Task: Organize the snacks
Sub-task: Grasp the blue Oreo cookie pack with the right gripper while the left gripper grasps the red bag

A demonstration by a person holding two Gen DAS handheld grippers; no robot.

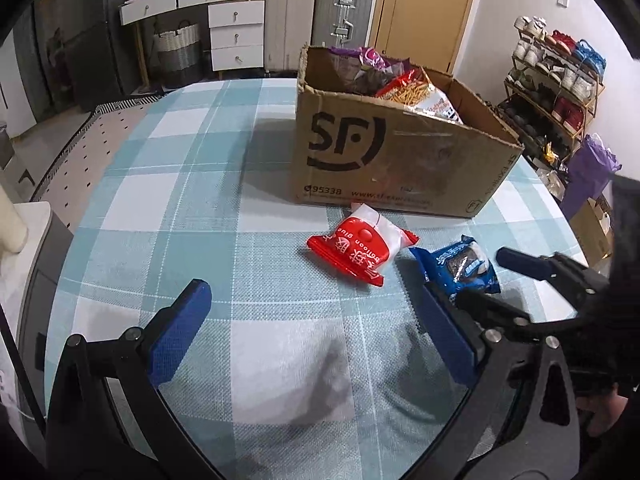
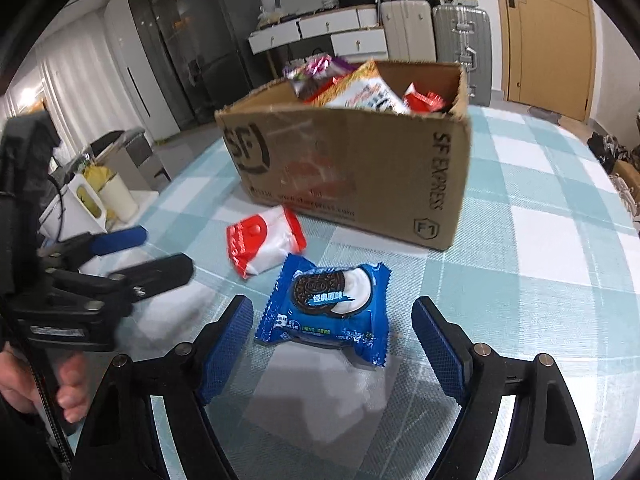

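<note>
My right gripper (image 2: pixel 334 344) open, jaws either side of blue cookie pack (image 2: pixel 326 312), pads not touching. My left gripper (image 1: pixel 316 328) open, empty. Red-white packet (image 2: pixel 262 242) just beyond, cardboard box (image 2: pixel 352 172) behind on checked tablecloth (image 2: pixel 532 280).

The tablecloth (image 1: pixel 192 184) is woven cloth with a fine matt weave, checked pale blue and white. The box (image 1: pixel 400 160) is plain brown cardboard, matt, scuffed, its top edges torn and rough. The red packet (image 1: pixel 360 248) and the blue biscuit packet (image 2: pixel 328 304) are glossy plastic film with crimped ends. Each gripper's pads (image 2: pixel 224 344) are blue with a ribbed, textured face, on matt black arms held by shiny metal bolts (image 2: pixel 480 349).
</note>
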